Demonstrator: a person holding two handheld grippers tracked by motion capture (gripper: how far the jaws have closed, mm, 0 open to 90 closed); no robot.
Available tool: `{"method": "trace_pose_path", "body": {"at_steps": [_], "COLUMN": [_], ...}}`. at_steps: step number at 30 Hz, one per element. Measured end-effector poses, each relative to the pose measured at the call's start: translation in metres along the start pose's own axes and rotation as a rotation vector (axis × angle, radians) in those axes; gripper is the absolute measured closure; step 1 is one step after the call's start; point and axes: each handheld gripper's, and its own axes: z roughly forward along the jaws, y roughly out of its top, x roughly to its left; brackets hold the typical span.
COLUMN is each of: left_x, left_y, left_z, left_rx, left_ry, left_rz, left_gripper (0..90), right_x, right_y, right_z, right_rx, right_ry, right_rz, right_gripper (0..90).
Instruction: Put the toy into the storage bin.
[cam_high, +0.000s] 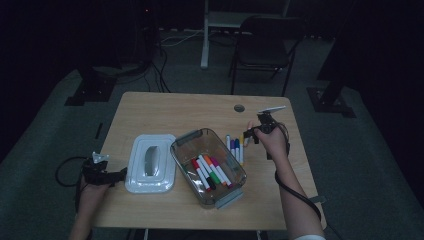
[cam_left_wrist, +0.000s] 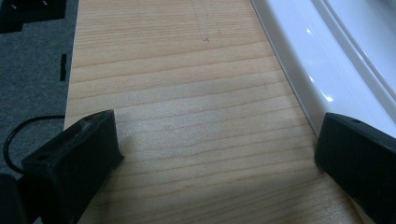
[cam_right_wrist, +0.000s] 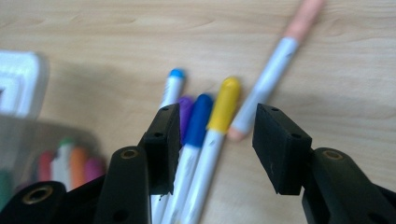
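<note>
Now right gripper (cam_right_wrist: 212, 140) hangs spread over the yellow marker (cam_right_wrist: 219, 116), just right of the clear bin (cam_high: 207, 167), lined up to grab; left gripper (cam_left_wrist: 215, 158) spread, idle left of the bin's white lid (cam_left_wrist: 327, 60) on the bench (cam_left_wrist: 187, 93).

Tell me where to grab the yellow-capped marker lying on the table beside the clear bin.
Grip the yellow-capped marker across its white barrel just behind the cap, coming straight down from above. It lies flat, pressed against the blue-capped marker on one side, so one of the right gripper fingers would probably have to wedge between them; the other side is freer.
</note>
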Motion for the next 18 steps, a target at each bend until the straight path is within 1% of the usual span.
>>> {"method": "trace_pose_path", "body": {"at_steps": [2, 3, 4, 5, 6, 8, 10, 11, 13, 18], "left_x": [0.000, 0.000, 0.000, 0.000, 0.000, 0.000, 0.000, 0.000, 0.000, 0.000], "left_y": [0.000, 0.000, 0.000, 0.000, 0.000, 0.000, 0.000, 0.000, 0.000, 0.000], "left_z": [0.000, 0.000, 0.000, 0.000, 0.000, 0.000, 0.000, 0.000, 0.000, 0.000], "left_rx": [0.000, 0.000, 0.000, 0.000, 0.000, 0.000, 0.000, 0.000, 0.000, 0.000], "left_ry": [0.000, 0.000, 0.000, 0.000, 0.000, 0.000, 0.000, 0.000, 0.000, 0.000], "left_rz": [0.000, 0.000, 0.000, 0.000, 0.000, 0.000, 0.000, 0.000, 0.000, 0.000], "left_gripper": [0.4, 0.4, 0.4, 0.4, 0.4, 0.4, 0.4, 0.4, 0.4, 0.4], "right_x": [-0.004, -0.004, -0.006, -0.011, -0.013, -0.017, -0.018, -0.019, -0.020, -0.019], "right_y": [0.005, 0.005, 0.007, 0.011, 0.013, 0.017, 0.019, 0.023, 0.027, 0.032], "right_z": [0.006, 0.006, 0.009, 0.013, 0.015, 0.019, 0.022, 0.027, 0.032, 0.048], "right_rx": [0.002, 0.002, 0.002, -0.010, -0.015, -0.008, -0.006, 0.000, 0.005, 0.045], "right_ry": [-0.016, -0.016, -0.030, -0.060, -0.068, -0.085, -0.088, -0.106, -0.109, -0.145], "right_rz": [0.026, 0.026, 0.026, 0.047, 0.060, 0.075, 0.083, 0.088, 0.111, 0.122], "right_gripper": [51.6, 51.6, 51.7, 52.5, 53.6, 53.6, 53.6, 53.6, 54.5, 56.9]}}
